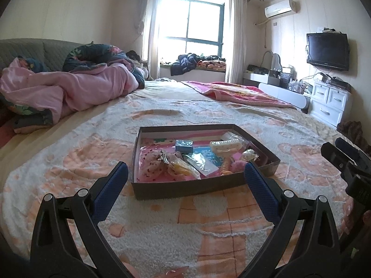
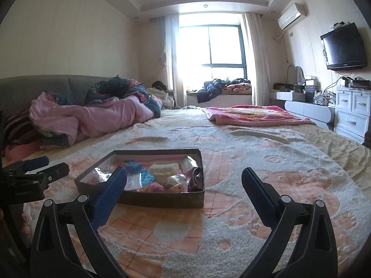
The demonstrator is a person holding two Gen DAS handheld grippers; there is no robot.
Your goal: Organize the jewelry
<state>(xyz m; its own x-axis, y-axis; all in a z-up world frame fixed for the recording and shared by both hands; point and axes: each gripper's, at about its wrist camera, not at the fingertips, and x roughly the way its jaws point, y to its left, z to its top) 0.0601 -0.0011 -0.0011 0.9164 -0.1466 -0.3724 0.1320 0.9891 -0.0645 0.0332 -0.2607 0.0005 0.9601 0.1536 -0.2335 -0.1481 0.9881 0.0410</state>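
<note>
Though shallow, box [image 1: 185,188] densely cluttered.

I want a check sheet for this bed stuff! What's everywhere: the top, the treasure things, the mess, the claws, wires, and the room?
Surface: bed with fluffy peach and white blanket.
Job's things: shallow open box on the blanket, holding a small blue box, cream comb-like piece, clear packets and pink items; fine jewelry too small to tell.
Clutter: rumpled pink quilt; pink blanket.
Grippers: left claw open, empty, short of the box; right claw open, empty, box to its left.
Cables: wires by the white drawers.
Surroundings: window, wall TV, air conditioner.
</note>
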